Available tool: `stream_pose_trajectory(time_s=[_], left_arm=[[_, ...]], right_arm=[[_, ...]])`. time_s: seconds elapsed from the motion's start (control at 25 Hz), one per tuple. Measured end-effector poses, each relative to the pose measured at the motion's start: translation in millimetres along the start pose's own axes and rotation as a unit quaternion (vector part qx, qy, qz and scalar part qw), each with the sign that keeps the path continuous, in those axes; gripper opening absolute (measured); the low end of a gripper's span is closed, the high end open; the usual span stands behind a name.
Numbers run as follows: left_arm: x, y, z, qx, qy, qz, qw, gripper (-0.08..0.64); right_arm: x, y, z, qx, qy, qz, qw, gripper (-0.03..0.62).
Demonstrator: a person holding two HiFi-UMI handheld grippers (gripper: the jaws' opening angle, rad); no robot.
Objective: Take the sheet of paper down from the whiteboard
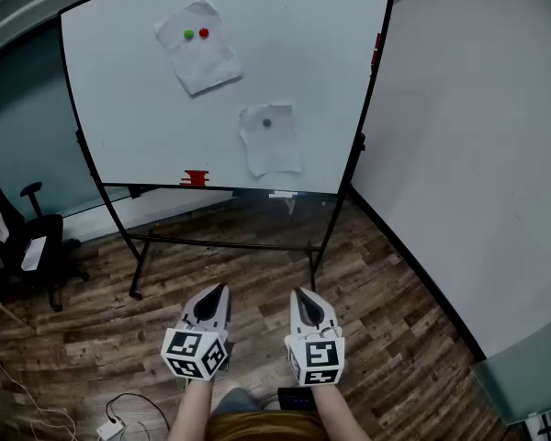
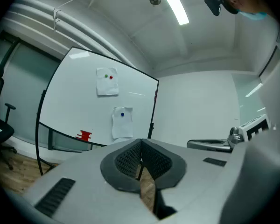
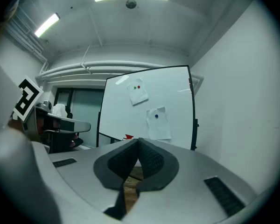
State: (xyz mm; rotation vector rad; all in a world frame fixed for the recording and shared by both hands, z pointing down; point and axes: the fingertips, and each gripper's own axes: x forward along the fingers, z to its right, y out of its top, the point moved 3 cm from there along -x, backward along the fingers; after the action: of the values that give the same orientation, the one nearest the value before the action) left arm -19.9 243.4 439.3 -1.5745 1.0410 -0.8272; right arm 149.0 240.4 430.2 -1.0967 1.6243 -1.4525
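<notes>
A rolling whiteboard [image 1: 119,108] stands ahead on a black frame. Two crumpled paper sheets hang on it. The upper sheet [image 1: 198,48] is pinned by a green magnet [image 1: 188,34] and a red magnet [image 1: 204,33]. The lower sheet [image 1: 271,139] is held by one dark blue magnet [image 1: 266,123]. My left gripper [image 1: 218,292] and right gripper [image 1: 301,296] hover side by side well short of the board, both shut and empty. The left gripper view shows the lower sheet [image 2: 122,122] beyond shut jaws, and the right gripper view shows that sheet [image 3: 158,123] too.
A red eraser [image 1: 195,178] rests on the board's tray. A black office chair [image 1: 32,237] stands at the left. A white wall [image 1: 477,154] runs close along the right of the board. Cables and a white power adapter [image 1: 110,427] lie on the wood floor near my feet.
</notes>
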Motion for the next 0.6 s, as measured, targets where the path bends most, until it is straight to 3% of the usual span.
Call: stream_pose_trajectory(time_s=[0.28,0.4,0.48,0.52,0.6], left_arm=[[9,2,1,0.001,-0.001,0.001,1.0000,0.026],[13,4,2,-0.017,-0.009,0.016,0.9997,0.030],[16,7,3,-0.029,-0.014,0.025,0.9992,0.107],[18,8,4,-0.027,-0.014,0.024,0.9992,0.144],[22,9,5,-0.016,-0.011,0.019,0.9996,0.149]], right_arm=[[6,-5,3,0.011,0.007,-0.008,1.000,0.014],[6,-3,8,0.008,0.003,0.003,1.000,0.014],[2,6,11,0.002,0.001,0.026,1.000,0.017],[2,11,13,-0.003,0.000,0.035,0.999,0.047],[3,16,15,-0.013,0.003,0.038,0.999,0.113]])
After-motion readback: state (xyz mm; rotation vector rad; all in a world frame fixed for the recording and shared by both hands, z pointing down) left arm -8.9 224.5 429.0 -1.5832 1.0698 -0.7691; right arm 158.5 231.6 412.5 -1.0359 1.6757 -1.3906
